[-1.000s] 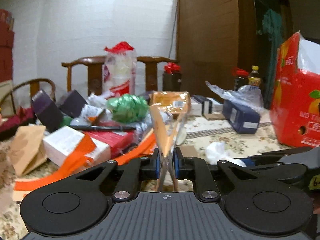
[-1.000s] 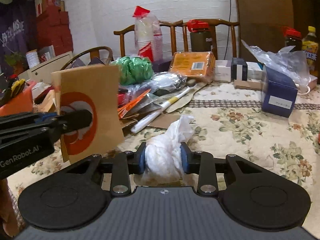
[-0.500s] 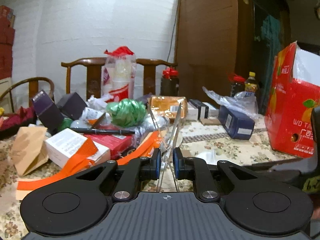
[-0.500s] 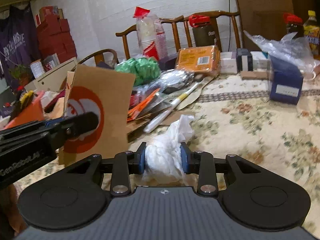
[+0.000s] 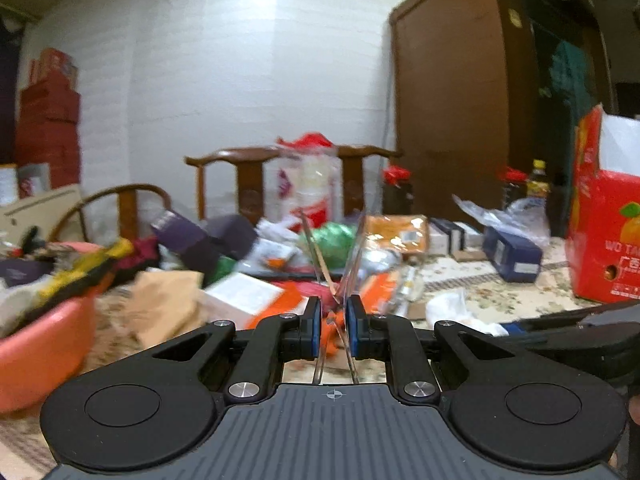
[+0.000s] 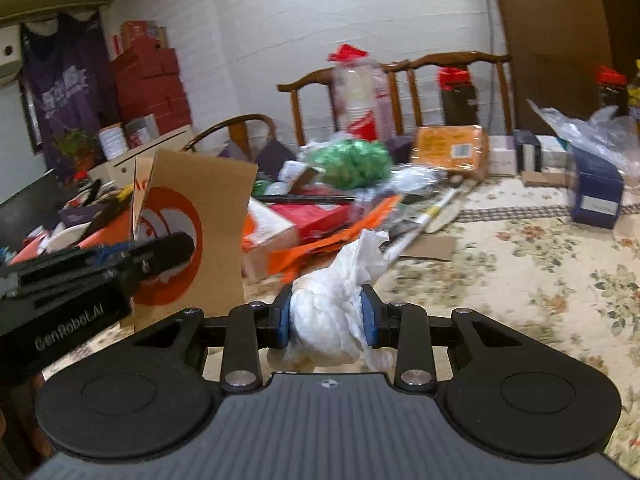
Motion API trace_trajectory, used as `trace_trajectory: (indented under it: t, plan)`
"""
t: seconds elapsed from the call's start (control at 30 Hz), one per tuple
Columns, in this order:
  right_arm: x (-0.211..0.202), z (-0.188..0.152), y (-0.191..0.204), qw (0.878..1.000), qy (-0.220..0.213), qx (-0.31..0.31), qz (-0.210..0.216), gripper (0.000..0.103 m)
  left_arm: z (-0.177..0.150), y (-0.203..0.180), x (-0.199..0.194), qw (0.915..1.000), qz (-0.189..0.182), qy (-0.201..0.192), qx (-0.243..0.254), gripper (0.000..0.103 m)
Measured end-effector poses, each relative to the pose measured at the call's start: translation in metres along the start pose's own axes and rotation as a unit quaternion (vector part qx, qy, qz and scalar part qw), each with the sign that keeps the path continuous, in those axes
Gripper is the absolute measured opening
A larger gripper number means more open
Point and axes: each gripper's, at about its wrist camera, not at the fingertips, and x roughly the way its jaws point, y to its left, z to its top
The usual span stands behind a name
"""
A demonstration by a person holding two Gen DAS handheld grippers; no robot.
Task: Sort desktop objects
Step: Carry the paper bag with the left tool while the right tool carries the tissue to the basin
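Note:
My left gripper [image 5: 333, 320] is shut on a brown paper bag [image 5: 353, 268], which shows edge-on as thin sheets rising from between the blue pads. The right wrist view shows the bag's [image 6: 192, 232] face with an orange round logo, upright above the table's left side, with the left gripper [image 6: 164, 252] clamped on it. My right gripper [image 6: 328, 316] is shut on a crumpled white tissue [image 6: 340, 292] bulging out between its pads. That tissue [image 5: 452, 308] also shows low right in the left wrist view. Both views are motion-blurred.
A pink basin [image 5: 36, 344] full of odds and ends sits at the left. Boxes, a green bag [image 6: 352, 162] and an orange packet [image 6: 452, 148] pile up mid-table. A blue box [image 6: 596, 196] and a red carton [image 5: 604, 240] stand right. Wooden chairs [image 6: 452, 60] line the far side.
Both grippers have risen and swung left, each keeping its hold. The pink basin has come into the left wrist view, and the red carton has slid toward the right edge.

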Motion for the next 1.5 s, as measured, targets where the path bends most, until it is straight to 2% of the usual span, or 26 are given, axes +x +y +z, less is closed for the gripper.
trace_trajectory:
  t: [0.37, 0.67, 1.1, 1.17, 1.4, 1.5]
  plan:
    - [-0.018, 0.022, 0.082, 0.996, -0.032, -0.056, 0.062, 0.038, 0.027, 0.044, -0.057, 0.9944, 0.089, -0.052, 0.020, 0.010]
    - [-0.011, 0.059, 0.149, 0.989, -0.054, -0.081, 0.114, 0.038, 0.055, 0.095, -0.078, 0.9824, 0.171, -0.070, 0.032, 0.011]
    - [0.036, 0.103, 0.268, 0.975, -0.060, -0.131, 0.170, 0.038, 0.082, 0.208, -0.065, 0.9583, 0.283, -0.041, 0.007, 0.011]
    - [0.052, 0.105, 0.280, 0.975, -0.053, -0.136, 0.167, 0.038, 0.080, 0.224, -0.057, 0.9546, 0.296, -0.029, 0.002, 0.015]
    - [0.112, 0.099, 0.309, 0.978, -0.016, -0.146, 0.150, 0.038, 0.056, 0.267, -0.029, 0.9438, 0.330, 0.019, -0.014, 0.015]
    - [0.132, 0.090, 0.315, 0.978, -0.002, -0.152, 0.144, 0.038, 0.043, 0.282, -0.019, 0.9390, 0.341, 0.042, -0.014, 0.018]
